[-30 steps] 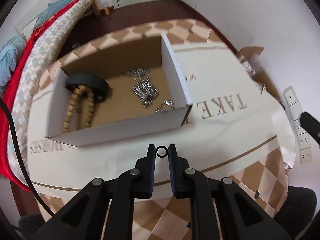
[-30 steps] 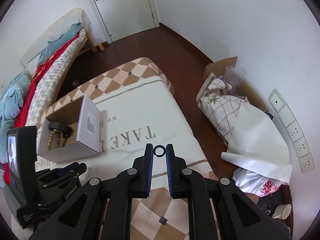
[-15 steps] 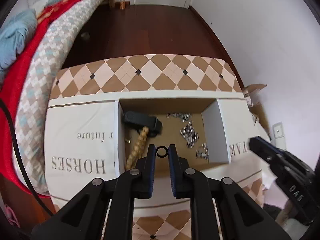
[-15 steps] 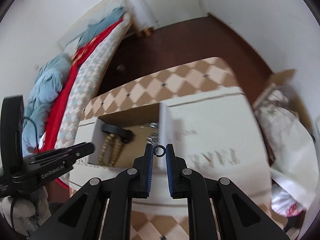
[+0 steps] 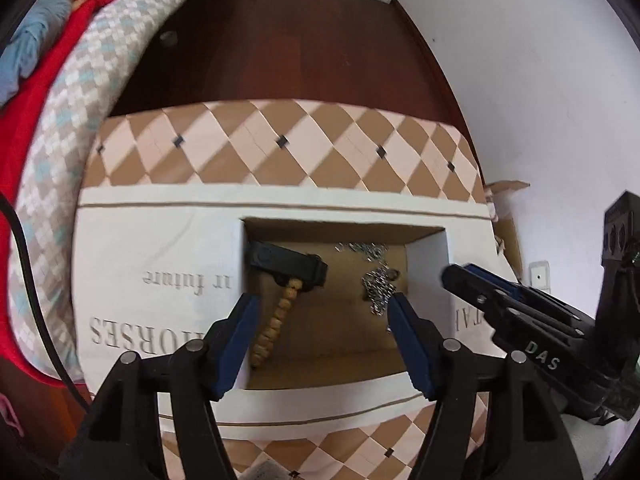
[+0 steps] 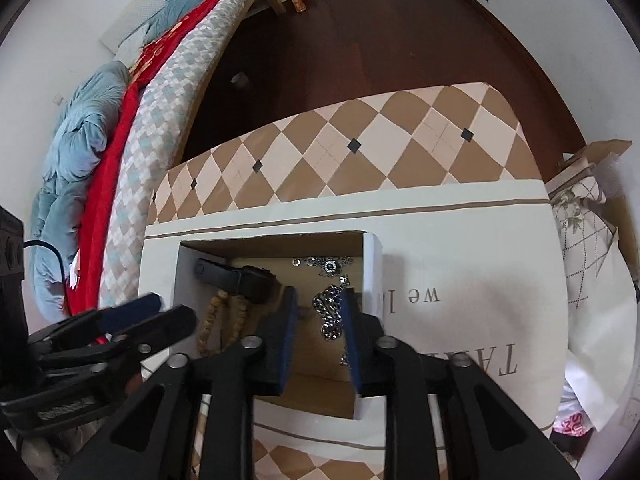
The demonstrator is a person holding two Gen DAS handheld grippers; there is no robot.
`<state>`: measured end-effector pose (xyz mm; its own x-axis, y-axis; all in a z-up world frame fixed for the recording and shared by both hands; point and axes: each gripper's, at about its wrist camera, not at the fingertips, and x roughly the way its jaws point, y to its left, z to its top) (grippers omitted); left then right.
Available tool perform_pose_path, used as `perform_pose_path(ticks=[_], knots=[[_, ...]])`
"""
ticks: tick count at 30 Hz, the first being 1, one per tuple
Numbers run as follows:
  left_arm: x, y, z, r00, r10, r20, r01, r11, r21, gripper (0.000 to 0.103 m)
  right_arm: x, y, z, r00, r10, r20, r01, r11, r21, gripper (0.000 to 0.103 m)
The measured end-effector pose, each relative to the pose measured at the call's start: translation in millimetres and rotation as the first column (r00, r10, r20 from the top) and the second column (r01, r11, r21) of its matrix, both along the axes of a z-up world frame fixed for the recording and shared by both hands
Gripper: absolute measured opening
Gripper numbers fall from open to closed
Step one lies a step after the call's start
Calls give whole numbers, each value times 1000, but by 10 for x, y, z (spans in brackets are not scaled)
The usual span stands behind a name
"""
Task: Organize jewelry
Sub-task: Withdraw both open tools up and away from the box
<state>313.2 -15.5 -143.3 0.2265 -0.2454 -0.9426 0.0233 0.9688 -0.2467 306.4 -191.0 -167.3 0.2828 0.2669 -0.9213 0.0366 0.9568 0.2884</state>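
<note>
A white cardboard box lies open on the table. In it are a black band, a strand of wooden beads and a heap of silver chains. My left gripper hangs over the box's middle. Its jaws are opening wide with nothing between them. My right gripper points down over the chains, its jaws also opening and empty. Small rings lie by the far wall. Each gripper shows in the other's view, the right and the left.
The box sits on a cream cloth with printed letters over a table with a diamond pattern. A bed with red and checked covers runs along the left. A carton with folded cloth stands on the dark floor at right.
Both grippers have moved in over the box and their jaws have opened. The small black ring each one pinched is no longer between its fingers.
</note>
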Motion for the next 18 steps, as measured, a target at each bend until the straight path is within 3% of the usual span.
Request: perform_pose_path(ticks=[1,4,7,9,13,18], knots=[[-7,14,17,1000,4,8,-4,1000,9,67,-18,-28,30,1000,-8,5,8,1000,8,40],[-61,92,147,997,33,70,-41,994,106,96,-73,-54,120,1000,-21,23,22,999,-29,55],[-135,149,212,993,39,113,-62,977,203,99,-160,-16,197,999,-11,37,17,988,-155,76],[-221,167,234,989,34,144,-72,960,269,100,-238,25,226,999,-1,46,11,973,-229,99],[-355,202,228,984,39,173,-93,945,312,103,-423,119,235,999,10,50,8,943,-333,102],[-599,238,281,980,51,193,-111,943,314,103,-668,198,323,997,7,73,19,937,-349,103]])
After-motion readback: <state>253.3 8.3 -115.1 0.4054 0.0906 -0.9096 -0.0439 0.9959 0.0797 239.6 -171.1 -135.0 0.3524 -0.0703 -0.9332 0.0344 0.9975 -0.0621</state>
